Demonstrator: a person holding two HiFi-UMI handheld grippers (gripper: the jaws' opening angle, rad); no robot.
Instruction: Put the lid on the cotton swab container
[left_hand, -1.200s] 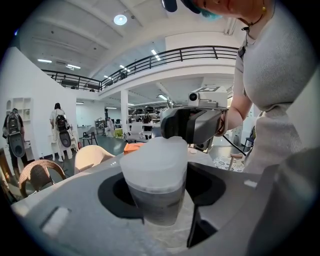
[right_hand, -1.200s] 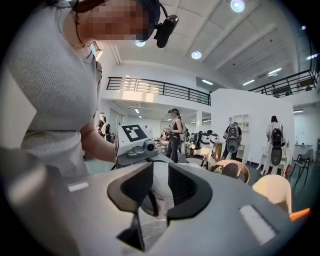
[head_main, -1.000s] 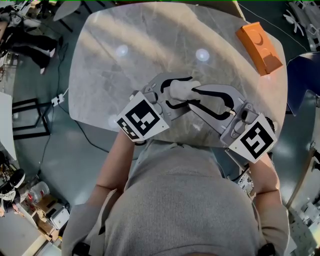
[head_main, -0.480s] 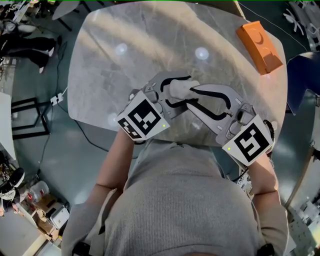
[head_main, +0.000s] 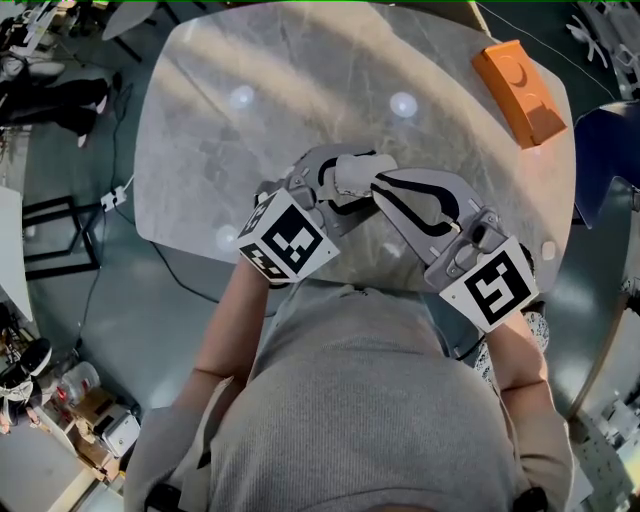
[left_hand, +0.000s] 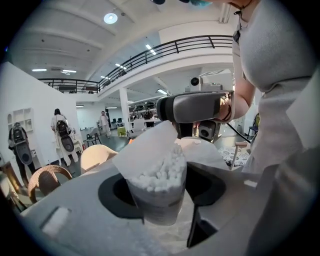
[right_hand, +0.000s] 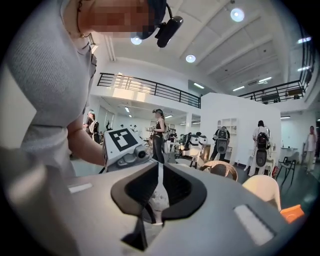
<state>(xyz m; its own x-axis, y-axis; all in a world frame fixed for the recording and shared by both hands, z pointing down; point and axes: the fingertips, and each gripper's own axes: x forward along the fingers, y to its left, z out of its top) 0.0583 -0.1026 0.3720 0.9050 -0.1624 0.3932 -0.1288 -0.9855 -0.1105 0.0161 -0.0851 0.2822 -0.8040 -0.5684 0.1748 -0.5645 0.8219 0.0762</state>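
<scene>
Clear cotton swab container (left_hand: 155, 202) sits clamped in the left gripper (left_hand: 160, 190); the right gripper (right_hand: 159, 195), jaws just closed on the tilted lid (left_hand: 145, 150) above the container, may slip and seat it crooked.

The left gripper (left_hand: 157, 192) clamps the clear cotton swab container (left_hand: 156, 202) upright, with both jaws against its sides. White swab heads fill it to the rim. The translucent lid (left_hand: 145, 150) stands tilted over the opening, unseated, with swabs exposed below it.

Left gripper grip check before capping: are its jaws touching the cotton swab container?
Touching. The left gripper view shows the cotton swab container clamped between the jaws of the left gripper, both pressing its sides, no gap.
</scene>
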